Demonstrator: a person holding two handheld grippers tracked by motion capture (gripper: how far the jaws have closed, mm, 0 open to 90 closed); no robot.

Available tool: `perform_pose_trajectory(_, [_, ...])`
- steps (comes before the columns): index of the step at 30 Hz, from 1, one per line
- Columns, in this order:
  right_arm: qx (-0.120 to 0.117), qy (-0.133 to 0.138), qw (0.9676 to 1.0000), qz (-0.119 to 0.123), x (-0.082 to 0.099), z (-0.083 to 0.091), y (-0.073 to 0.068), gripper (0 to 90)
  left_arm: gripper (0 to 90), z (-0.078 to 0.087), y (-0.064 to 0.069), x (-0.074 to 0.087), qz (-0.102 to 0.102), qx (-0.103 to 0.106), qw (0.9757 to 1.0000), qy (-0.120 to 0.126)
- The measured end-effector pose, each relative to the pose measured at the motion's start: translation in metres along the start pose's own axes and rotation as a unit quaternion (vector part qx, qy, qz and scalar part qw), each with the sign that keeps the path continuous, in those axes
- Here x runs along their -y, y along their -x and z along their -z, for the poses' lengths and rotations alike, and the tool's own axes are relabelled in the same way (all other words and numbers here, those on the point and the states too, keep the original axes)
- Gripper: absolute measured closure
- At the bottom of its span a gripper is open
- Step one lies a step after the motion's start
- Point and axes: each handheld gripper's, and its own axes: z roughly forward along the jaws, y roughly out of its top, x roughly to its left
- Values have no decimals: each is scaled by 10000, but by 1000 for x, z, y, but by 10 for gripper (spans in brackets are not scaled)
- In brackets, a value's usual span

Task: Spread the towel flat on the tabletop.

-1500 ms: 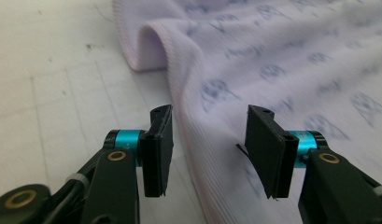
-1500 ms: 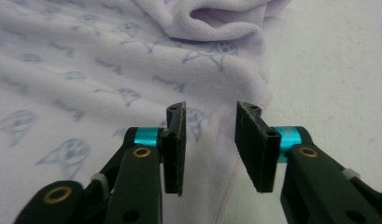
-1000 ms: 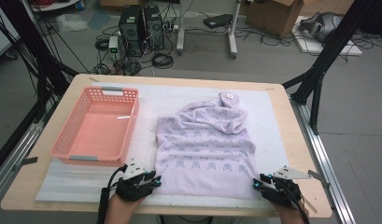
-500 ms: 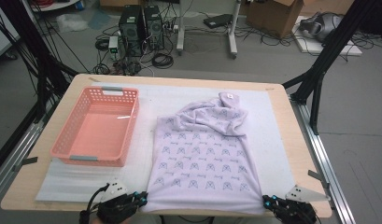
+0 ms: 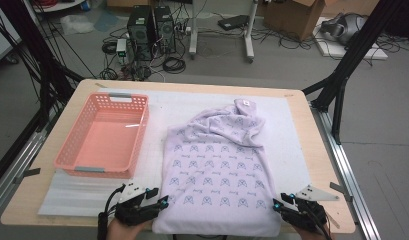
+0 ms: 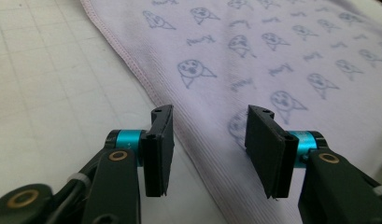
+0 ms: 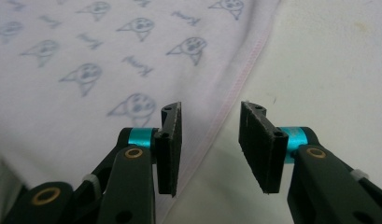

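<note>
High view: lilac printed cloth (image 5: 217,175) spread flat on counter (image 5: 312,165), near edge between both tools, pink basket (image 5: 103,135) just beside on left. Left tool (image 5: 163,201) open, jaws just parted, hem beneath, not pinched. Right tool (image 5: 277,205) likewise open, jaws just parted over hem (image 7: 235,88).

Even, soft indoor light with faint shadows; both gripper views blur toward the far cloth (image 6: 272,56).
</note>
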Motion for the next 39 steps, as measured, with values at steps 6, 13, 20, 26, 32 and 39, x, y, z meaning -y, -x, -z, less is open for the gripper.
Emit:
perform_pose_trajectory(6, [-30,-105,9999,124,-3,-10,1,818,698,-4,5,2,-413,-300,9987,-27])
perform_pose_trajectory(13, [-266,-152,9994,128,4,0,-2,873,874,14,10,9,-381,-121,9990,-218])
perform_pose_trajectory(20, [-495,-178,9984,214,22,26,-11,874,873,39,16,24,-348,132,9990,-253])
perform_pose_trajectory(26, [-511,148,9986,54,21,28,-12,620,638,30,15,18,-368,146,9992,102])
perform_pose_trajectory(32, [-4,259,9997,6,2,9,-3,634,565,13,1,-1,-277,-28,9990,344])
perform_pose_trajectory(39, [159,112,9998,20,-16,-20,3,633,538,-12,-8,-9,-178,-18,9997,156])
